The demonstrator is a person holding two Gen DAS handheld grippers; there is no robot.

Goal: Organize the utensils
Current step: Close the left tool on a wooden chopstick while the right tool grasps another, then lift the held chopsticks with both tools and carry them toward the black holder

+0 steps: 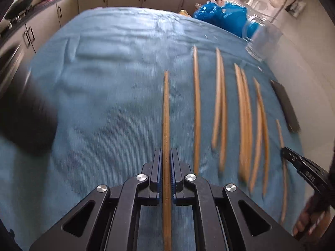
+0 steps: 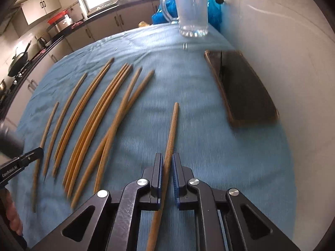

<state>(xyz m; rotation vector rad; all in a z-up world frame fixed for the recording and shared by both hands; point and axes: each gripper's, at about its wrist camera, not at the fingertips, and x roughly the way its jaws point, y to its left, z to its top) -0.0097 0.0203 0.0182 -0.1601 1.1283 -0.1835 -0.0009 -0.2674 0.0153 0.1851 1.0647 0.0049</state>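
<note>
While clamped on one chopstick (image 1: 166, 113) apiece, left gripper (image 1: 166, 156) and right gripper (image 2: 167, 163) above blue cloth (image 1: 100, 87).

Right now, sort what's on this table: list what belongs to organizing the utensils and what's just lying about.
Belongs to the job:
- chopstick clamped in the left gripper
- chopstick between the right gripper fingers
- loose chopsticks on the cloth
- glass mug, likely the holder

Lying about:
- dark phone
- blue plastic bag

Bare blue cloth (image 1: 94, 104) lies open leftward; loose chopsticks (image 2: 94, 113), phone (image 2: 242, 90) (beside the wall) and mug (image 2: 191, 8) crowd the rest.
</note>
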